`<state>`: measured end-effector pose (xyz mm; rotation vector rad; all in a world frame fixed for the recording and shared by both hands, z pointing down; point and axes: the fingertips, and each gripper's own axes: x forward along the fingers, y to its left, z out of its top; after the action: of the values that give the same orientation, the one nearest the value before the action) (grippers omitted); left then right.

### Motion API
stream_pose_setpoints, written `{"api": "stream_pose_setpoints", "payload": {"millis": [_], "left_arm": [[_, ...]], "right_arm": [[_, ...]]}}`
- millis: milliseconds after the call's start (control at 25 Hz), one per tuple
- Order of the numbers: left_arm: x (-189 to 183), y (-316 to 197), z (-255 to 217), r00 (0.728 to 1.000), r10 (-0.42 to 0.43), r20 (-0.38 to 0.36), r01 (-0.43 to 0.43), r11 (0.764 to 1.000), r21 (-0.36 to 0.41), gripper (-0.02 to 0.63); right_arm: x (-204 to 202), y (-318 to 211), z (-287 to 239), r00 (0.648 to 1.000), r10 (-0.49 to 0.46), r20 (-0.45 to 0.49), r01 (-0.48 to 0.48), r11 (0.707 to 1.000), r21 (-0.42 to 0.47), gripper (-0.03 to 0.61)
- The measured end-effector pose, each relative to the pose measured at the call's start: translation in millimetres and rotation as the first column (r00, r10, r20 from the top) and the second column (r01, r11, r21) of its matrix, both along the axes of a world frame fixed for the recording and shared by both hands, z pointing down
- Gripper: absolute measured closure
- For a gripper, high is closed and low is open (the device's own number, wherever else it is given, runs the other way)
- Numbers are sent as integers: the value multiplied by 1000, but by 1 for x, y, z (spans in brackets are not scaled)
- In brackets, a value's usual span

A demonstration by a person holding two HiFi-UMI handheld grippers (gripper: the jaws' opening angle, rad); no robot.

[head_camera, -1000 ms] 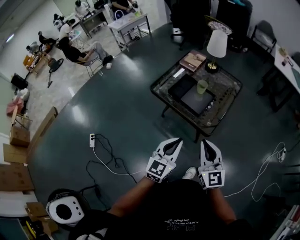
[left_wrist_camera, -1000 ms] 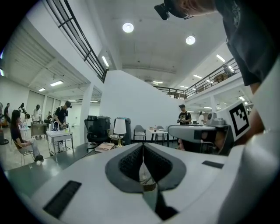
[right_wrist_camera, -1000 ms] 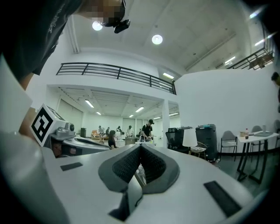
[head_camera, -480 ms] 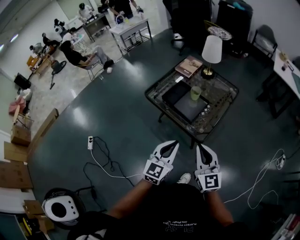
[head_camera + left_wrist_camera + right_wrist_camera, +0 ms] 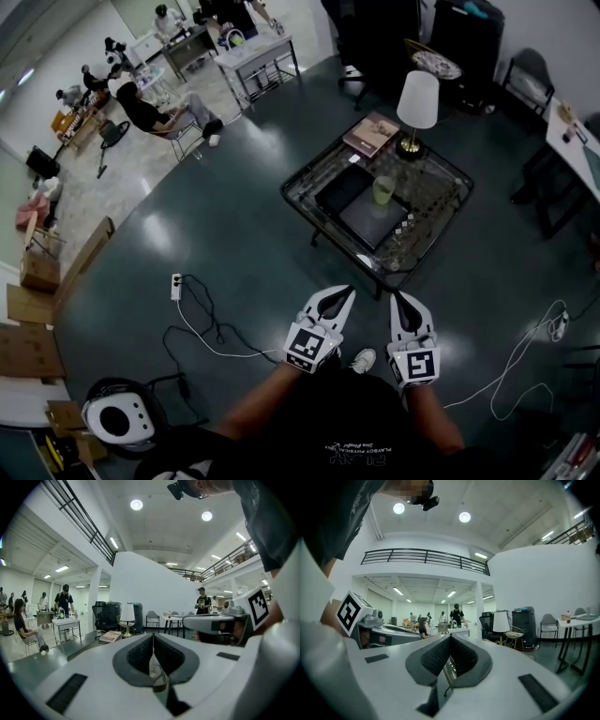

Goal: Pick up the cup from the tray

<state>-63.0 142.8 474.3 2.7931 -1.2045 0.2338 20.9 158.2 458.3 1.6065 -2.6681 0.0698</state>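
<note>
A pale green cup (image 5: 383, 189) stands on a dark tray (image 5: 361, 208) on the low glass-topped table (image 5: 441, 192) ahead of me. Both grippers are held close to my body, well short of the table. My left gripper (image 5: 346, 293) is shut with nothing in it, its jaws pressed together in the left gripper view (image 5: 153, 645). My right gripper (image 5: 395, 299) is also shut and empty, jaws meeting in the right gripper view (image 5: 449, 645). Neither gripper view shows the cup.
On the table also stand a white lamp (image 5: 416, 105) and a book (image 5: 369, 133). A power strip with cables (image 5: 174, 281) lies on the dark floor at left, a white cable (image 5: 525, 352) at right. People sit and stand at desks (image 5: 246, 47) far back.
The table with tray and cup has shifted left and a little up in the head view. Both grippers stay shut in front of my body.
</note>
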Motion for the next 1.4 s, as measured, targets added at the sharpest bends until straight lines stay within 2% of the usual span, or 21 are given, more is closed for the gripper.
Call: {"api": "stream_pose_setpoints", "payload": {"millis": [400,600,1000,1120,1280,1400], "left_arm": [[-2,-74,2,999,54,3,-54,998,14,603],[-3,-116,3,996,94,10,-94,995,22,603],[-2,-172,14,985,169,25,-169,986,8,603],[-1,-182,12,983,183,7,-183,983,7,603],[1,-202,5,983,165,-86,-168,985,-28,603],[5,-218,2,986,141,-94,-143,989,-22,603]], "right_arm": [[-7,-72,-9,999,44,-32,-44,999,-11,571],[-16,-113,-15,999,50,-18,-50,998,25,569],[-20,-169,-15,990,136,-48,-137,990,-13,571],[-15,-182,-21,980,175,-93,-177,984,-17,571],[-5,-193,-20,974,198,-110,-201,979,-18,570],[3,-206,-21,974,194,-116,-196,981,-8,571]]}}
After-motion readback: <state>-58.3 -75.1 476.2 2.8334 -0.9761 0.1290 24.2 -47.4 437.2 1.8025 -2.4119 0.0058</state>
